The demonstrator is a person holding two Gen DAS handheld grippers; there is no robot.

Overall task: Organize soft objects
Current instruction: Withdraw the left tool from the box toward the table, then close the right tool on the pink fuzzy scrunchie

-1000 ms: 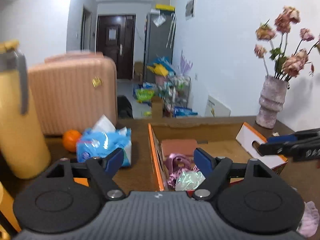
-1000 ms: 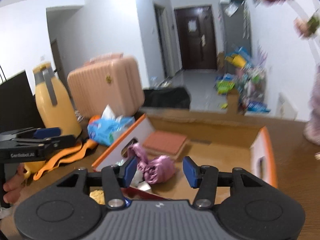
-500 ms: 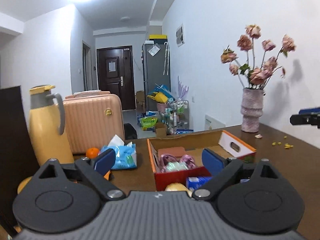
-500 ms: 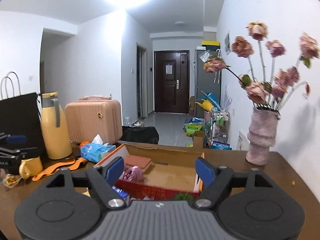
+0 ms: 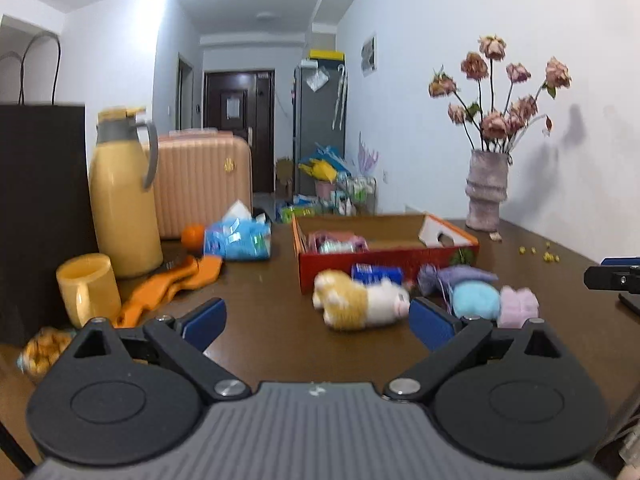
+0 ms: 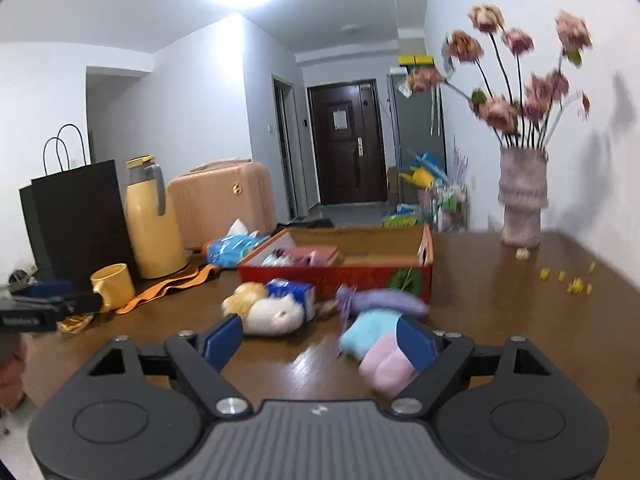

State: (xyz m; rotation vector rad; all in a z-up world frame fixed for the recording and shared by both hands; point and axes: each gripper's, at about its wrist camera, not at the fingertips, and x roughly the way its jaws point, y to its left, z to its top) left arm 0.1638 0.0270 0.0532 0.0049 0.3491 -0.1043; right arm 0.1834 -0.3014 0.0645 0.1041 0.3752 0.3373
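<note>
A yellow-and-white plush toy lies on the brown table in front of a red cardboard box. A blue and pink soft item and a purple soft item lie right of it. The box holds pink and shiny soft things. My left gripper is open and empty, short of the plush. My right gripper is open and empty; the blue-pink item lies by its right finger, the plush ahead left.
A yellow thermos, yellow mug, orange cloth, black bag, blue tissue pack and an orange stand at the left. A blue packet leans on the box. A vase of flowers stands far right.
Both grippers have pulled back from over the box toward the near side of the table. The plush and soft items in front of the box have come into view.
</note>
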